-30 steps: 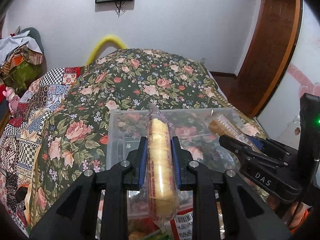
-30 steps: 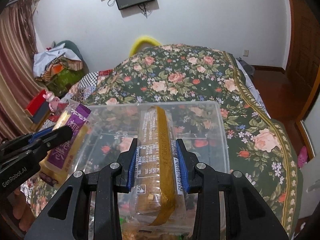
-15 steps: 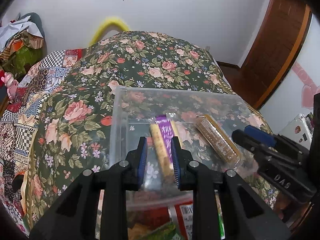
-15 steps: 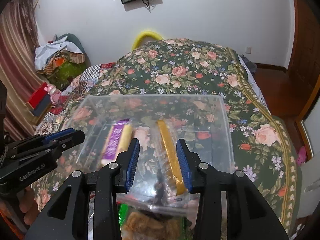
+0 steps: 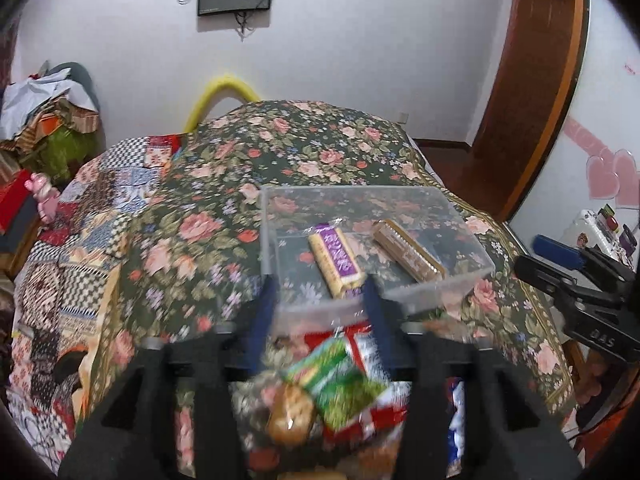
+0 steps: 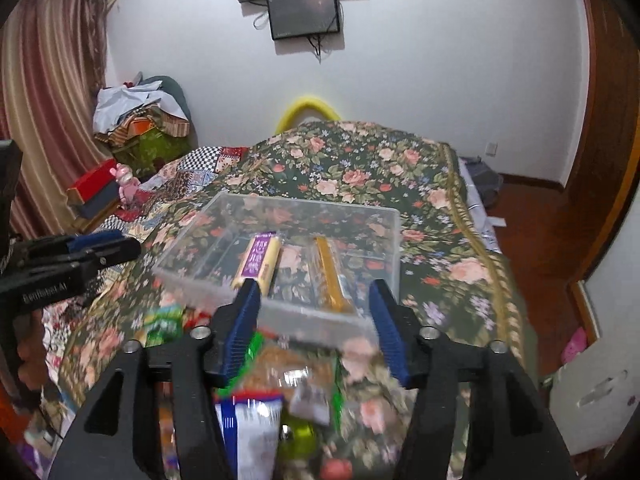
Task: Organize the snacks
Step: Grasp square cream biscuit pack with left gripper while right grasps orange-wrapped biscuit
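Observation:
A clear plastic bin [image 5: 276, 216] [image 6: 394, 236] sits on the floral bedspread. Inside lie a purple-labelled biscuit pack [image 5: 335, 258] [image 6: 258, 258] and a brown biscuit pack [image 5: 408, 250] [image 6: 330, 272]. My left gripper [image 5: 320, 316] is open and empty, just short of the bin's near wall. My right gripper [image 6: 314, 316] is open and empty, also at the near wall. A pile of loose snack packets lies below both: a green packet [image 5: 336, 384], a round biscuit pack [image 5: 290, 412], a blue-white packet [image 6: 248, 428].
The bed's floral cover [image 5: 280, 148] stretches behind the bin. A patchwork quilt [image 5: 80, 220] lies to the left. Clothes are piled [image 6: 140, 116] at the far left. A wooden door [image 5: 532, 80] and floor are at the right.
Both grippers let go of their biscuit packs into the bin, opened wide and pulled back toward me. The snack pile has come into view beneath them.

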The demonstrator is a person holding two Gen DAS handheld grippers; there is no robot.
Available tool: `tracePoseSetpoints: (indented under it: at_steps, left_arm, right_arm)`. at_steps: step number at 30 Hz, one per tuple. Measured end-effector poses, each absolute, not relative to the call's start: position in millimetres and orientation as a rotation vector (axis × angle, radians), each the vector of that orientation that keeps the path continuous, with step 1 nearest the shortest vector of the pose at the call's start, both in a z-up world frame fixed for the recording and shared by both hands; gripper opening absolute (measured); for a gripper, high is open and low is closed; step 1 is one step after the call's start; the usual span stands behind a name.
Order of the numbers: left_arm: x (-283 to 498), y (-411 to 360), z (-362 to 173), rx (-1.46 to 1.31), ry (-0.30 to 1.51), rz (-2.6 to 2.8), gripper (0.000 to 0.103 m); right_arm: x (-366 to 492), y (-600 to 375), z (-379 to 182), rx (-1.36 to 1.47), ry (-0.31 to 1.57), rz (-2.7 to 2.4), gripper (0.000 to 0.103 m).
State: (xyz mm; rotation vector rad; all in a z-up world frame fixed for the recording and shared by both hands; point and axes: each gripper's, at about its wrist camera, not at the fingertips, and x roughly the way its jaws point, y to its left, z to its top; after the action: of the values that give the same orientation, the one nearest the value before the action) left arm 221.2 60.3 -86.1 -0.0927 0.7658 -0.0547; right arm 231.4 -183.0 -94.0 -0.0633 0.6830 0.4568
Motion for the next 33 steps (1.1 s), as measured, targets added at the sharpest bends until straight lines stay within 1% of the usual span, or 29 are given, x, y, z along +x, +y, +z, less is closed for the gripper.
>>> tracePoseSetpoints:
  at_steps: [3,8,14,23,28,33]
  left_arm:
    - [198,63,-84,-0.091,0.758,-0.036,0.066]
    - [165,63,-91,-0.066,0.797,-0.03,0.071]
    - [127,61,-111,-0.073,0.851,-0.035,0.074]
    - [100,57,-157,-0.096,0.961,-0.023,0.074]
    - [99,54,-181,-0.119,1.022,-0.017,0.074]
    - [104,43,-199,-0.113,1.058,-0.035,0.074]
  right_arm:
    - [211,-198,-92,-0.059,0.681,0.448,0.064]
    - [186,-215,-99,-0.064,0.698,0.425,0.065]
    - [156,-226,-120,-0.06,0.738,0.419,0.066]
    - [135,-232,-167,-0.055,0.856,0.409,0.066]
    - [132,-233,-198,-0.067,0.931,0.416,0.066]
    - [130,-231,-215,-0.073,0.983,0.418,0.066]
